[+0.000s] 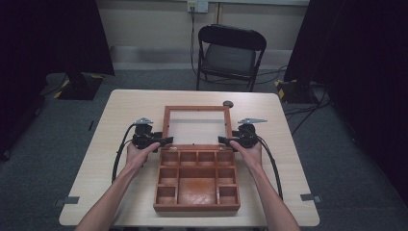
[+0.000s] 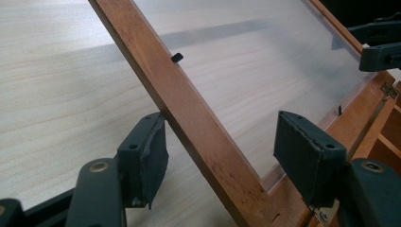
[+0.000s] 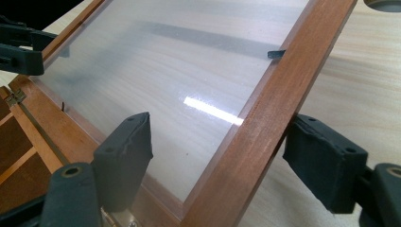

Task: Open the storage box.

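Box of reddish wood sits at the near middle of the table, its compartments open to me: small cells along the back and both sides, one large bay in the centre. Its lid, a wooden frame around a clear pane, lies swung back beyond the hinges, tilted up from the tabletop.

I see my left gripper at the lid's left rail, close to the hinge corner. In the left gripper view the jaws stand apart and straddle that rail; the outer pad touches or nearly touches the wood, the other pad hangs well clear over the pane. Not clamped.

My right gripper mirrors it on the lid's right rail. In the right gripper view the jaws are spread to either side of the rail, both pads off the wood, one over the pane, one over bare table.

Small dark round object rests on the table just past the lid's far right corner. Folding chair stands beyond the table.
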`<state>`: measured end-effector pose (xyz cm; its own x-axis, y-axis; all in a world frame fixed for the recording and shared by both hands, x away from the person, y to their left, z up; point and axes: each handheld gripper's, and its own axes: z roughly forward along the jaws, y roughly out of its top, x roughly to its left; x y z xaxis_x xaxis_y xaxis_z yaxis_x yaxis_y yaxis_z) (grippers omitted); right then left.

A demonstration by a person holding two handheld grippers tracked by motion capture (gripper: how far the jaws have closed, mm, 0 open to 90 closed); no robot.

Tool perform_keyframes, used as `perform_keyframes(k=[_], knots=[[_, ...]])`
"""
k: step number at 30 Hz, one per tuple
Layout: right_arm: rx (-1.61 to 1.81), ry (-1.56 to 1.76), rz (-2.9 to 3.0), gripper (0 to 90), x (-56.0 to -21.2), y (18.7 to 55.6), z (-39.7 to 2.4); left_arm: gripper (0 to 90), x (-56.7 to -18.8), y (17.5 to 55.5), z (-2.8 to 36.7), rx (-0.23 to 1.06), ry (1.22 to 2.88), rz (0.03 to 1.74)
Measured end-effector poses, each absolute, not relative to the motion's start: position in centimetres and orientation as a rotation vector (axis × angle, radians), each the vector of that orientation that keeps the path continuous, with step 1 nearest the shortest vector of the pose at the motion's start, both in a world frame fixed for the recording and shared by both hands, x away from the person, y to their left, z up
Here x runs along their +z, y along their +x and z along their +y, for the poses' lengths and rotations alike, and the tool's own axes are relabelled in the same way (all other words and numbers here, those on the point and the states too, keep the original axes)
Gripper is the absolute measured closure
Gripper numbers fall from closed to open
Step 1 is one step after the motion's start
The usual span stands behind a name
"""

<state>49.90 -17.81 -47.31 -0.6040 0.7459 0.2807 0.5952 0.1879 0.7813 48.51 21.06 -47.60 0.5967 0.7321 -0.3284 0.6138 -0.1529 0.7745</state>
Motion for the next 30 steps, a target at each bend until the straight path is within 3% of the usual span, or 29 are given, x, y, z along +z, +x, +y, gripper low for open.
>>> perform_keyframes(k=[9,12,17,30], knots=[[1.378,1.322,2.283,22.9,-47.4,49.9,-17.8,34.2,-47.7,48.6,21.1,0.137,1.843,1.098],[1.382,1.335,2.285,21.8,-47.5,49.9,-17.8,34.9,-47.5,48.3,20.8,0.219,1.885,1.082],[1.413,1.409,2.301,21.3,-48.1,50.2,-18.1,35.8,-47.7,48.4,20.9,0.192,1.877,1.088],[1.404,1.449,2.319,19.2,-48.6,50.5,-18.6,29.9,-47.7,48.0,20.8,0.197,1.85,1.105]])
